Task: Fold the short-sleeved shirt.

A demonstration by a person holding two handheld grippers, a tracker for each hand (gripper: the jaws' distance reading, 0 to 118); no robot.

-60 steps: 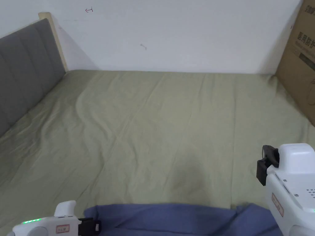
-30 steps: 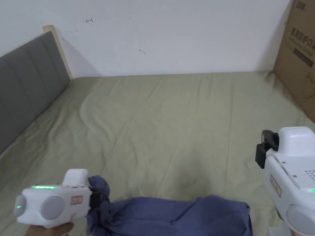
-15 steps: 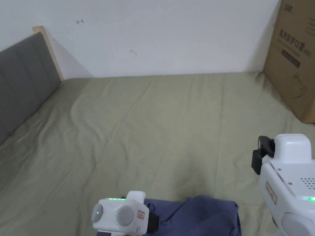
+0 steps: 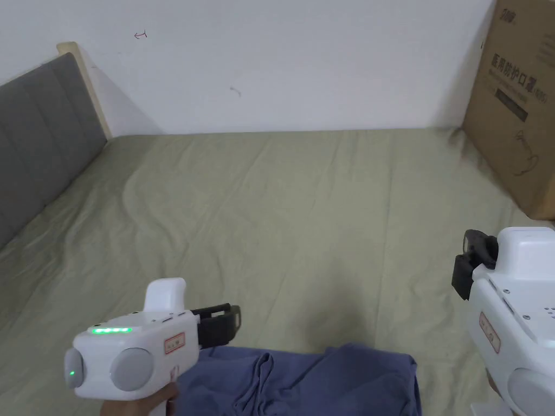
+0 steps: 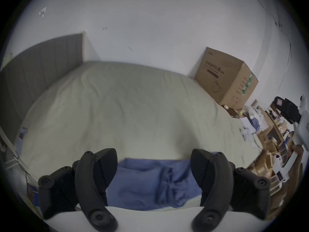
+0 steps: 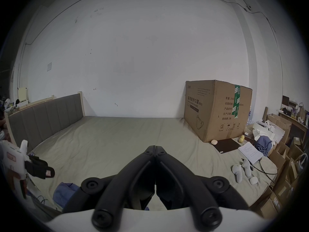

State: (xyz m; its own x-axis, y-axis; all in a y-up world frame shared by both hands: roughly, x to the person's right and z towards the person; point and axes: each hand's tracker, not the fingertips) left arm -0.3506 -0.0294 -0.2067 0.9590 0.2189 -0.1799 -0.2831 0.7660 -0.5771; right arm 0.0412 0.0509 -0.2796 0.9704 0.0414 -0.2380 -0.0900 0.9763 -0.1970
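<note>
The blue short-sleeved shirt (image 4: 314,379) lies bunched and doubled over on the green bed sheet (image 4: 303,216) at the near edge. My left gripper (image 4: 222,322) hovers just above and behind the shirt's left end, jaws wide open and empty. In the left gripper view the shirt (image 5: 150,182) lies below the spread jaws of the left gripper (image 5: 153,153), with a crumpled knot of cloth in its middle. My right gripper (image 4: 470,265) is held off to the right above the sheet. In the right gripper view the right gripper (image 6: 155,147) is shut on nothing, and the shirt (image 6: 64,192) lies to its lower left.
A big cardboard box (image 4: 515,103) stands on the bed's far right corner. A grey headboard (image 4: 38,141) runs along the left. White handheld devices (image 6: 240,170), papers (image 6: 250,152) and a dark pad (image 6: 227,145) lie at the bed's right end.
The left gripper was shut on the shirt's left end, carried it rightward over the rest, let go and drew back left, now open. The right gripper barely moved.
</note>
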